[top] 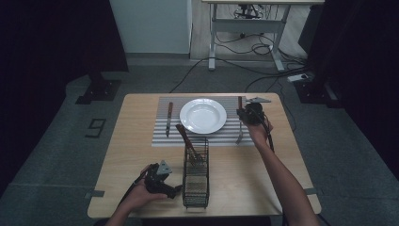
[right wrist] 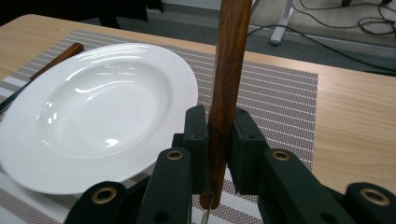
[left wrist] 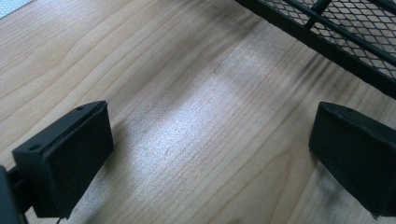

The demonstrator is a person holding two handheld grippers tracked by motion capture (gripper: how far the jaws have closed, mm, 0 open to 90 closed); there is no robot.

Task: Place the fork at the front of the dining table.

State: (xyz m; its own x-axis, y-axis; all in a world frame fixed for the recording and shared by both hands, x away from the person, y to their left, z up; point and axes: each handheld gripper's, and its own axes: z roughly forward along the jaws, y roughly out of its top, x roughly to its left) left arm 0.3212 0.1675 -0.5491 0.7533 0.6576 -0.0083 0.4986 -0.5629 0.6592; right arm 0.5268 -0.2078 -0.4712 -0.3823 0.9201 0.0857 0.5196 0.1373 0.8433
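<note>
Clearly the right gripper [right wrist: 218,140] has its two black jaws pressed tight on the wooden handle of a fork [right wrist: 229,70], the handle standing up between them and rising out of the top of the right gripper view. In the high view that same fork [top: 240,127] lies along the right side of the striped placemat [top: 164,139], tines toward the near edge, just beside the white plate [top: 203,115] and not touching it as far as I can tell. Whether the fork is resting on the mat or a little above it, I cannot say. On the far left of the plate a knife [top: 169,118] with a wooden handle already lies on the mat.

The left gripper [top: 175,190] sits low over the bare table [left wrist: 196,116] at the near left, its jaws spread wide with nothing between them, close beside the black mesh cutlery basket [top: 195,181]. One more wooden-handled piece [top: 186,139] leans in that basket.

To my eye this is a place setting in progress, and the step in hand is laying the fork to the right of the plate. The next move, I judge, calls for settling the fork flat and parallel to the plate, then parting the jaws and lifting away without dragging it. After that the leaning piece in the basket looks to be the one left.
</note>
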